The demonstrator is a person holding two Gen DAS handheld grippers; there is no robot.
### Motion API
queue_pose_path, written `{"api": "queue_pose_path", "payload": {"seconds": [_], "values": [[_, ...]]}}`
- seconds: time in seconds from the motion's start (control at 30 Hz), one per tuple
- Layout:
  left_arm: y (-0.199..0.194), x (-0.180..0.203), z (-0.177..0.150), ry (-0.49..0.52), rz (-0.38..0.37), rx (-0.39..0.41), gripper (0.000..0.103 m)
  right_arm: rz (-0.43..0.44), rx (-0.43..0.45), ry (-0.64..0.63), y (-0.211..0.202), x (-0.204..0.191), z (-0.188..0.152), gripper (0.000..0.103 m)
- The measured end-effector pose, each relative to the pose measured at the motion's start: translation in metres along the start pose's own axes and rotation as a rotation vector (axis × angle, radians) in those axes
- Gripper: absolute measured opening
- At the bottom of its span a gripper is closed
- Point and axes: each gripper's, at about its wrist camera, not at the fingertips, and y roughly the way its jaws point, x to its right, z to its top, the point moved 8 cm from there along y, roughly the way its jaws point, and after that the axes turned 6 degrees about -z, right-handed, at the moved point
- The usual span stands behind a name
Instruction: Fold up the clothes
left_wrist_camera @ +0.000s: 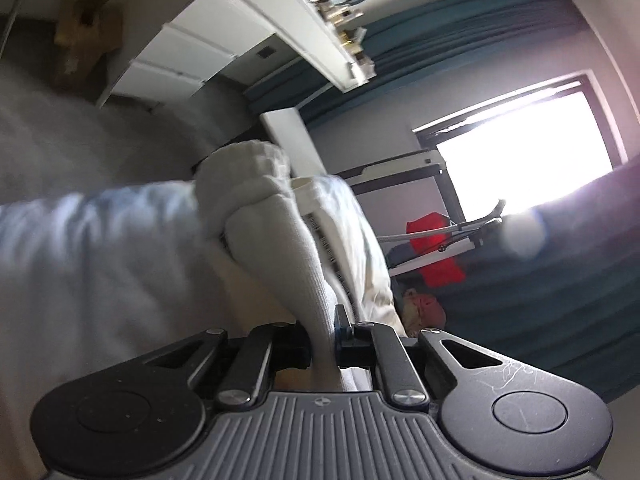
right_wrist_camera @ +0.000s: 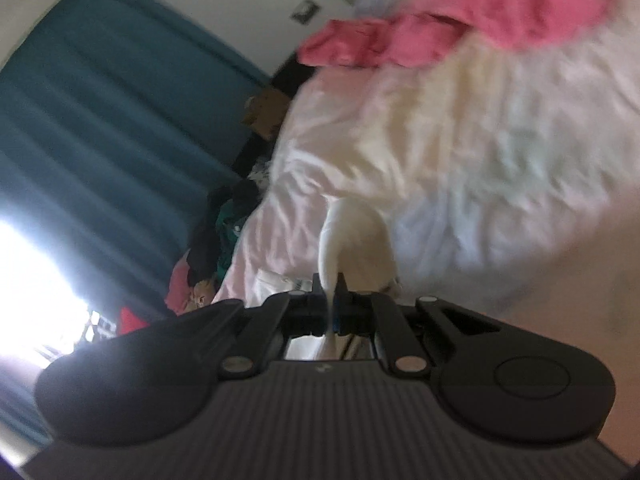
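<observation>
Cloth is pinched in both tools. The left gripper (left_wrist_camera: 325, 334) is closed narrowly on a band of a white garment (left_wrist_camera: 280, 220), which bunches up ahead of the jaws with a striped label showing in its folds. The right gripper (right_wrist_camera: 329, 290) is likewise clamped tight on a thin white edge (right_wrist_camera: 352, 232), judged to be another part of the same garment, though the blur does not allow that to be settled. Taking the bed (right_wrist_camera: 460, 152) as landmark: the white fabric is held just above its rumpled sheet, a pink garment (right_wrist_camera: 460, 28) lies at its far end, a heap of dark clothes (right_wrist_camera: 224, 220) sits beside its edge, and teal curtains (right_wrist_camera: 100, 120) hang beyond that heap.

The step in hand is judged to be the pick-up, with two points of the garment gripped and raised off the bed before any fold is made. Next, the two grips would need to be drawn apart so that the fabric is spread taut, then laid flat on the bed. Both pinches must be kept firm, since a thin edge may slip.
</observation>
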Motion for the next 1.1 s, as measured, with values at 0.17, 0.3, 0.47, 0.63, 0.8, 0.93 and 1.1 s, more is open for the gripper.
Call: {"api": "queue_pose_path", "payload": {"seconds": [0.17, 0.3, 0.47, 0.63, 0.8, 0.93, 1.1], "values": [[0.066, 0.046, 0.022, 0.035, -0.005, 0.003, 0.011, -0.003, 0.068, -0.16, 0.057, -0.083, 0.015, 0.006], [0.146, 0.071, 0.033, 0.081, 0.062, 0.013, 0.011, -0.063, 0.114, -0.246, 0.129, -0.134, 0.003, 0.006], [0.258, 0.073, 0.033, 0.096, 0.212, 0.006, 0.012, -0.158, 0.103, -0.267, 0.227, -0.152, -0.032, 0.006], [0.345, 0.057, 0.022, 0.115, 0.27, 0.004, 0.012, -0.186, 0.124, -0.337, 0.3, -0.159, -0.058, 0.006], [0.375, 0.044, 0.011, 0.161, 0.313, -0.009, 0.016, -0.173, 0.121, -0.425, 0.33, -0.164, -0.073, 0.007], [0.363, 0.047, 0.008, 0.202, 0.269, -0.026, 0.044, -0.152, 0.05, -0.372, 0.335, -0.151, -0.075, 0.012], [0.312, 0.057, -0.005, 0.247, 0.141, -0.026, 0.069, -0.079, -0.001, -0.324, 0.304, -0.144, -0.069, 0.039]]}}
